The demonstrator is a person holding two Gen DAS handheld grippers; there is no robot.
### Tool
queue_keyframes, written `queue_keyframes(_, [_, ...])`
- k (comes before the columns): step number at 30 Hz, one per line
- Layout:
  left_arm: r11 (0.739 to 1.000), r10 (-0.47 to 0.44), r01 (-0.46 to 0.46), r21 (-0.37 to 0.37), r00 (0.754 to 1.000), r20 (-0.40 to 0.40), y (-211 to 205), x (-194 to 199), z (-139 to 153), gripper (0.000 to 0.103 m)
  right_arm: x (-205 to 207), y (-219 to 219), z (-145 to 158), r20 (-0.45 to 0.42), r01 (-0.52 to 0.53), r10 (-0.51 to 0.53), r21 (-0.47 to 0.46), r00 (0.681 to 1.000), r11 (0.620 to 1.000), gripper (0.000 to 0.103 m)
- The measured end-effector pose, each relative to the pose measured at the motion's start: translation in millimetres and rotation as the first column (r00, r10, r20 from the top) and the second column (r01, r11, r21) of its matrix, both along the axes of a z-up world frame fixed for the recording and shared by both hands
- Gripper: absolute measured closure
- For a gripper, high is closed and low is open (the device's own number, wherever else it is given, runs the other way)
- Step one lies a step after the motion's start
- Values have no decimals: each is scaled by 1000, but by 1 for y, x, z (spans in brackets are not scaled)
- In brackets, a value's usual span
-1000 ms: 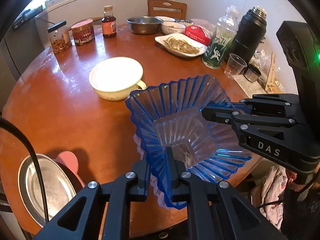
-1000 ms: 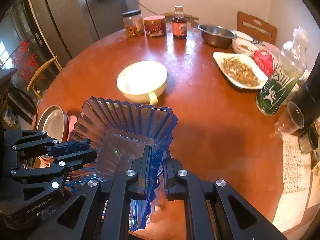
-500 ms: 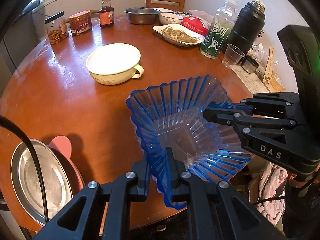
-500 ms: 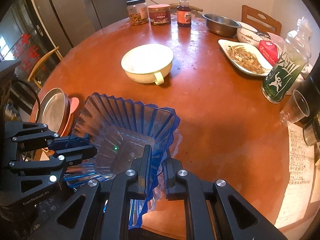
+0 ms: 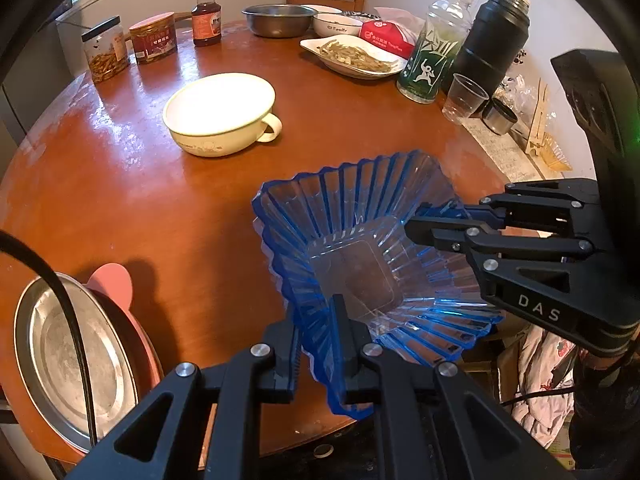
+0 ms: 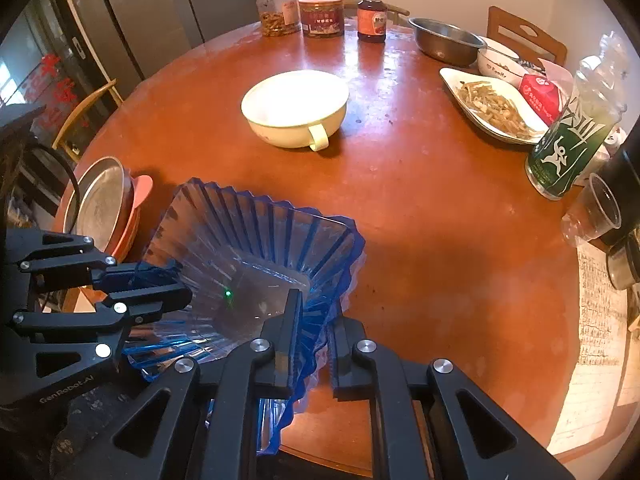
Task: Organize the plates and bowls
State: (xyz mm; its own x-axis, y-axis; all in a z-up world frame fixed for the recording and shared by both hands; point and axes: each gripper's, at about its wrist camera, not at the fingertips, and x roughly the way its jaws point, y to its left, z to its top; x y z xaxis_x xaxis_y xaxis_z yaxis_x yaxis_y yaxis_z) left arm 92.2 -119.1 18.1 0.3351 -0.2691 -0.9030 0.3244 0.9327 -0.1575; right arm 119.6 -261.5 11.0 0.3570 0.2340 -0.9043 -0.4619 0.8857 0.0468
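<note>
A blue ribbed clear plastic bowl (image 5: 360,216) (image 6: 248,232) hangs tilted over the near edge of the round wooden table (image 5: 120,200) (image 6: 440,240), held from two sides. My left gripper (image 5: 320,320) (image 6: 180,284) is shut on one rim of it. On the adjoining rim my right gripper (image 6: 312,312) (image 5: 416,228) is shut too. A cream bowl with a handle (image 5: 220,112) (image 6: 296,104) stands mid-table. At the left edge a steel plate (image 5: 76,356) (image 6: 100,204) lies on a pink plate (image 5: 110,284) (image 6: 142,186).
Along the far side stand two jars (image 6: 300,16), a sauce bottle (image 6: 372,12), a steel bowl (image 6: 444,42) and a white dish of food (image 6: 492,104). On the right are a green bottle (image 6: 572,140), a plastic cup (image 6: 596,212) and a black flask (image 5: 492,40). Chairs ring the table.
Both grippers keep their hold on the blue bowl. The table has slid slightly upward in both views, and more of the steel and pink plates shows at the left.
</note>
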Motion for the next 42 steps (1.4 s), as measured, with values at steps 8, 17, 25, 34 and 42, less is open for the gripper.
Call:
queue_keyframes(8, [1000,-3,3,18,1000,7,-3,-2,-1,89,-1,2,-1,3,-8,8,-21,1000,1000,91])
queue_keyframes(17, [999,13,-14,49,1000,15,-4,-4,-2,87,-6,6,-4,14,-19,19,-31,1000,999,90])
queue_keyframes(25, [997,14,-15,76,1000,16,-4,-4,-3,87,-6,9,-8,11,-30,30,-43,999,999,90])
queue_keyframes(34, [996,23,-23,84,1000,-4,-6,2,-9,86,-3,14,-13,7,-38,38,-74,999,997,88])
queue_keyframes(42, [997,18,-18,81,1000,0,-6,3,-9,86,-8,16,-13,27,-63,67,-123,997,990,86])
